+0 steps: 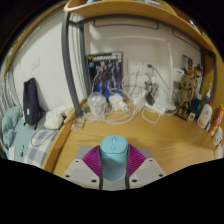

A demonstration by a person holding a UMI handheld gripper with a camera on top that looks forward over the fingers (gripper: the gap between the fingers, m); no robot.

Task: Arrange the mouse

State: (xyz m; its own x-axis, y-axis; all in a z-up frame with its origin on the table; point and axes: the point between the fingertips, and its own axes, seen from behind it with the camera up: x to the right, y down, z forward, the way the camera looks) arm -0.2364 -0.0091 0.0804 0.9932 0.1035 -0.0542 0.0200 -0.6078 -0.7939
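Mouse (113,157), one only, pale blue, sits between your two fingers at the near edge of the desk (150,137); its rear half is hidden behind the gripper (113,168). Your two purple pads (93,160) lie close against its sides, so the tongs look closed to the mouse's width and gripping it, though the contact itself is hard to make out. One poster (105,68) hangs on the far wall above a tangle of cables (112,102). Several bottles (203,112) crowd the desk's far right corner, too small to count. The desk is light wood; a bed (25,130) lies beyond its left edge, cut off.
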